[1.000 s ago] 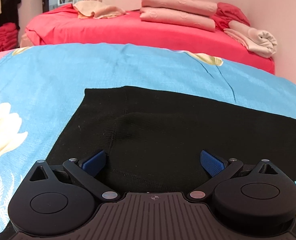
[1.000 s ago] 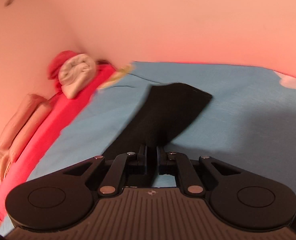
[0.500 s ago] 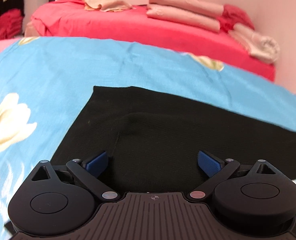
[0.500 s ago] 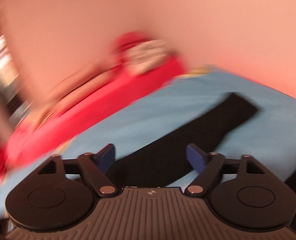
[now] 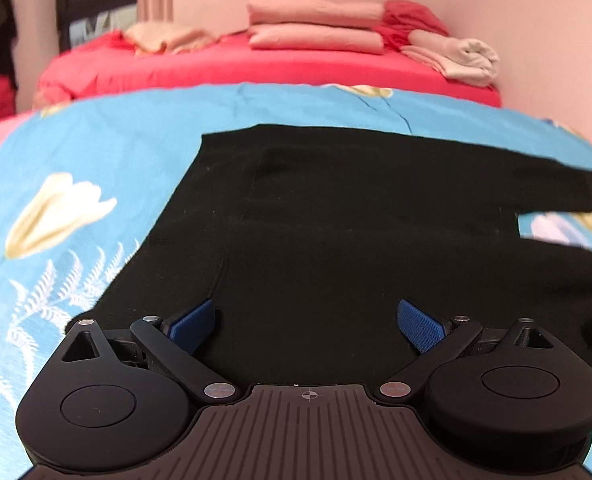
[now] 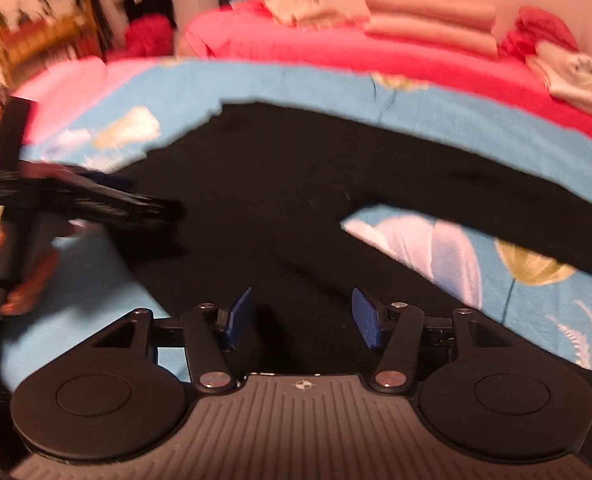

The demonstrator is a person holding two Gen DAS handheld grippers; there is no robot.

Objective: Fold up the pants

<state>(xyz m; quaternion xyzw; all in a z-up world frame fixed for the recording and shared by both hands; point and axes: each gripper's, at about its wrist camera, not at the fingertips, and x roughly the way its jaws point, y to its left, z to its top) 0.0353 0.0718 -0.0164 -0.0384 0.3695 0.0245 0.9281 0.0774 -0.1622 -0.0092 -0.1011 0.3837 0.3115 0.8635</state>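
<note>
**Black knit pants spread on the floral sheet, both grippers released**

The black knit pants [image 5: 335,216] are laid flat on a light-blue bedsheet printed with white and yellow flowers [image 5: 76,168]. In the left wrist view the waist part is seen directly ahead of the left gripper [image 5: 307,322], at 12 o'clock, with the fabric passing under and between its blue-padded fingers [image 5: 417,324]; the jaws are held wide apart and nothing is gripped. The two legs are seen running off toward 3 o'clock, parted by a wedge of sheet.

In the right wrist view the pants [image 6: 296,168] are seen filling the middle, the crotch fork lying at about 1 o'clock from the right gripper [image 6: 301,318], whose jaws are likewise spread, with cloth beneath but nothing clamped. The left gripper [image 6: 96,200] is seen at 10 o'clock, blurred, over the pants' edge and held in a hand [image 6: 12,276].

No containers are shown. At 12 o'clock a red-covered bed [image 5: 256,68] is seen, bearing stacked folded pink bedding [image 5: 315,28] and, toward 1 o'clock, a rolled beige cloth [image 5: 463,58].
</note>
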